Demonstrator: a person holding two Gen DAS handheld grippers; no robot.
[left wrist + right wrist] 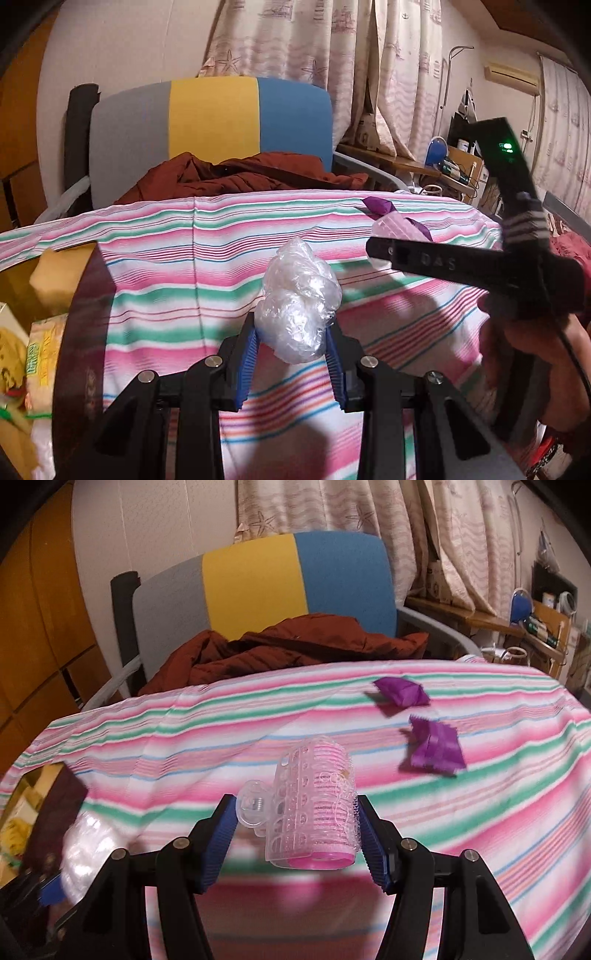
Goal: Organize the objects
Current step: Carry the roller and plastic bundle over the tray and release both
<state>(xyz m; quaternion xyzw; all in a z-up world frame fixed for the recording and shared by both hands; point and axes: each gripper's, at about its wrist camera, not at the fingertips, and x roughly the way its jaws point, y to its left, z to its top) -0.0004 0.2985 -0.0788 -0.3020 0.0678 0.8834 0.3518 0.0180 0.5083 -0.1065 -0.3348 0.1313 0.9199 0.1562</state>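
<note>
The crumpled clear plastic wad (299, 302) looks feather-light, soft and slippery — best pinched across its bulk, as the left gripper (291, 354) does now, clamped on it above the striped cloth (166, 266). Beside it, the right gripper (295, 834) grips a stiff pink hair roller (317, 808) — two purple wrappers (436, 749) lie beyond.

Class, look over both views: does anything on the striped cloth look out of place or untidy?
Two crumpled purple wrappers lie loose on the striped cloth. They look like litter left over, not tidied away.
</note>
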